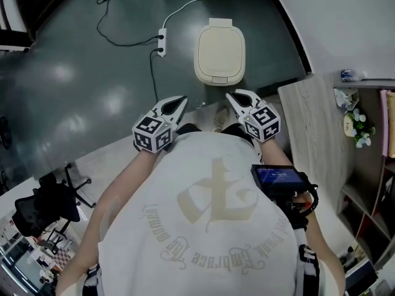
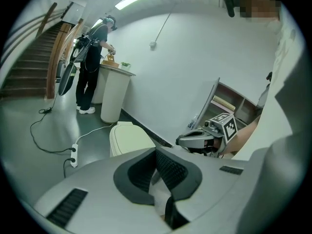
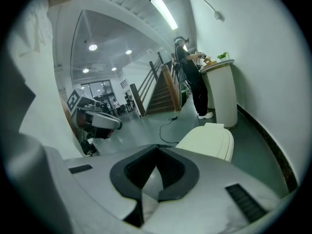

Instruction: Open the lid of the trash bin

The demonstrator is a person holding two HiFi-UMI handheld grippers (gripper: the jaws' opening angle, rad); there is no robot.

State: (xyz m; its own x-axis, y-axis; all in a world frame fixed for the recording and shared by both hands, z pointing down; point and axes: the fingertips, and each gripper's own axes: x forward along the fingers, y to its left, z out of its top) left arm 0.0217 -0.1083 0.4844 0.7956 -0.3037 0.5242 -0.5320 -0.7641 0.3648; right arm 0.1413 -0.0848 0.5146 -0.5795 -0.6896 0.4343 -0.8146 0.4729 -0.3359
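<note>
On the dark floor (image 1: 74, 73), at the far left, a power strip (image 1: 162, 42) lies with its cable trailing away.

The left gripper (image 1: 181, 101) is held close to the person's chest. Its fingers are clenched tip to tip with nothing between them, as the left gripper view (image 2: 156, 150) shows plainly.

The trash bin (image 1: 220, 76) stands on the floor straight ahead of the person and well apart from both grippers. Its cream lid (image 1: 220, 48) is down flat. The bin's long axis runs directly away from the person, with the narrow hinge block at the far end and the rounded front edge nearest the fingers. The lid should therefore lift from the near edge and swing back and away.

The right gripper (image 1: 232, 95) is also pinched shut and empty, confirmed in its own view (image 3: 157, 148), where the bin (image 3: 207, 140) sits just right of the fingertips. This gripper lines up more closely with the bin's centre than the left one, so it seems the better placed to reach forward and down to the front lip.

A pale wooden desk (image 1: 308, 116) runs along the right side, just beside the right gripper.
</note>
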